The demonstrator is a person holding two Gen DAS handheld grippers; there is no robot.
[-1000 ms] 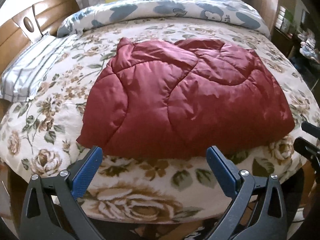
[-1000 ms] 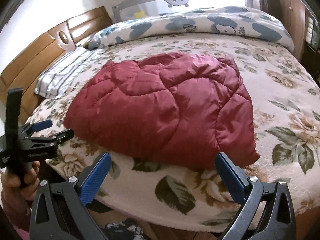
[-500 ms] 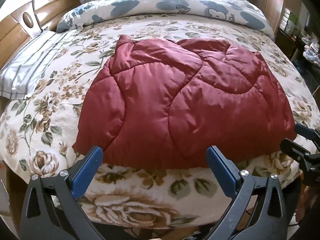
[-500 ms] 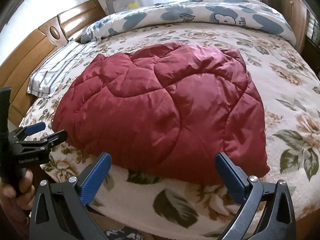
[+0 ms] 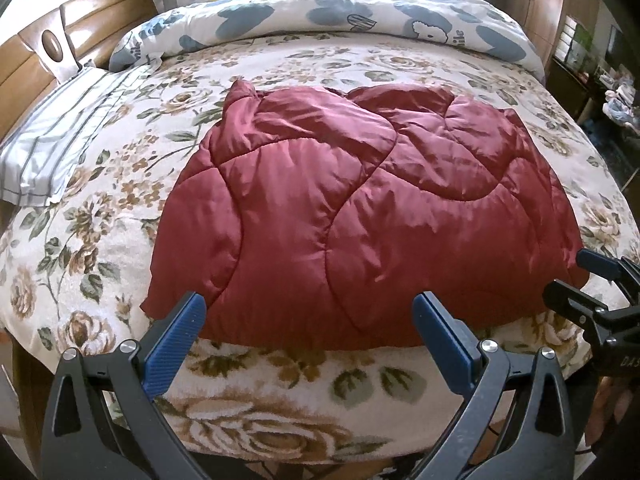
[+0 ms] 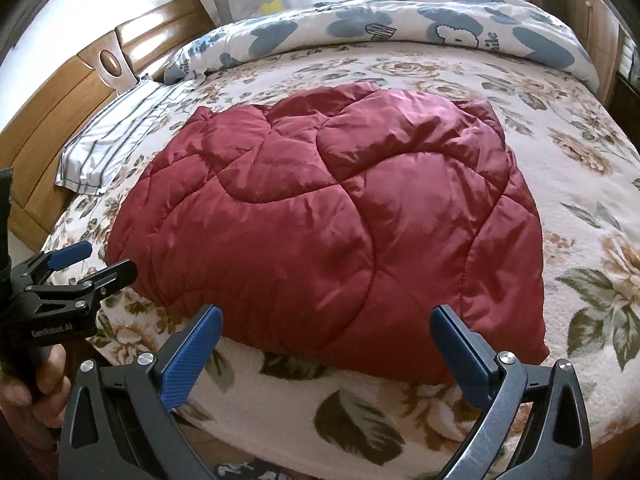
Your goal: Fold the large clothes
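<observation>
Dark red quilted satin jacket (image 5: 360, 220) lies puffy and bunched on the floral bed blanket (image 5: 100, 220) | left gripper (image 5: 308, 320) apart, empty | right gripper (image 6: 326, 332) apart, empty

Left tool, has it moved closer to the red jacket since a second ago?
Yes. The left tool has advanced toward the bed; its blue tips now overlap the red jacket's near hem.

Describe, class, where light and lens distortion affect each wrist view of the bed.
Left wrist view: window light blows out the top edge, sheen streaks the red quilted garment, the bed bulges barrel-like. Right wrist view: glare on the wooden headboard, dark vignette corners, same bulge.
</observation>
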